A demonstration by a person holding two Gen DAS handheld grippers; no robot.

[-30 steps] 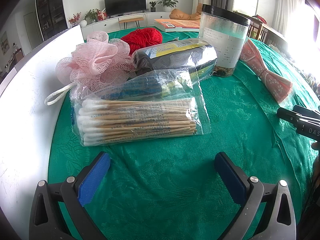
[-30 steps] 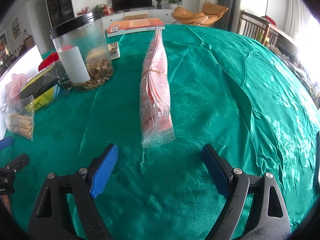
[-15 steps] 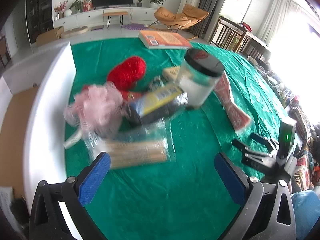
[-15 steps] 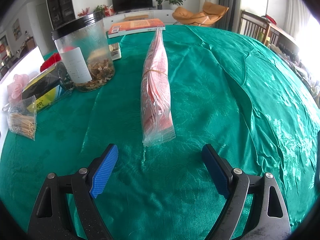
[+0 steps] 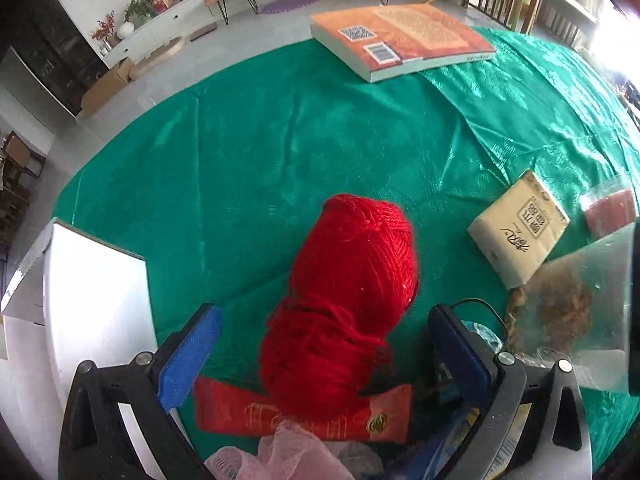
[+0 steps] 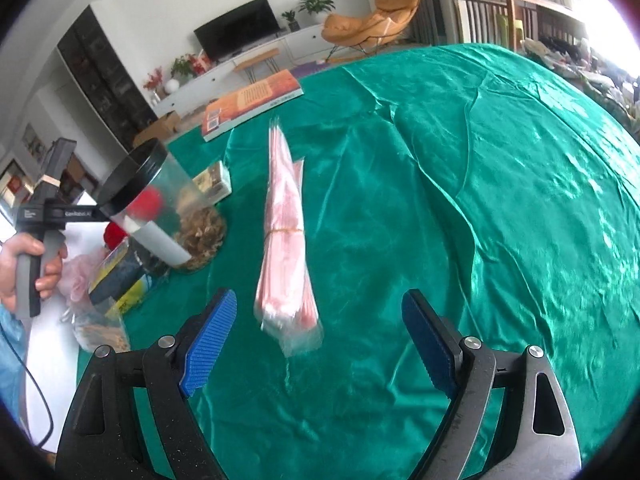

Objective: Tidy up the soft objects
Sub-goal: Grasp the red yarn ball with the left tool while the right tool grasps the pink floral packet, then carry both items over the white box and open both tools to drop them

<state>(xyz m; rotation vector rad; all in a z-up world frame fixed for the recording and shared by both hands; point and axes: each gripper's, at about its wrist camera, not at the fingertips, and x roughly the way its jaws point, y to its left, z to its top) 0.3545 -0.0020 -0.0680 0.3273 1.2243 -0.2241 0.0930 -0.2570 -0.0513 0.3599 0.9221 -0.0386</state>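
Note:
A red yarn ball (image 5: 352, 300) lies on the green tablecloth, between the open jaws of my left gripper (image 5: 320, 344), which hovers over it without closing. A pink mesh bath pouf (image 5: 288, 458) shows at the bottom edge below the gripper; it also shows in the right wrist view (image 6: 80, 276). My right gripper (image 6: 316, 340) is open and empty above the near end of a long pink packet in clear plastic (image 6: 286, 248). The left gripper's handle (image 6: 40, 220) is seen in a hand at the left.
A white box (image 5: 96, 312) stands at the left. A clear jar with a black lid (image 6: 160, 208), a red envelope (image 5: 304, 416), a beige pack (image 5: 520, 228), a bag of cotton swabs (image 6: 102, 330), a dark packet (image 6: 120, 280) and an orange book (image 5: 400, 40) lie on the cloth (image 6: 480, 200).
My left gripper has swung forward over the pile, from above the cotton swabs to straddling the red yarn. My right gripper has risen and tilted a little.

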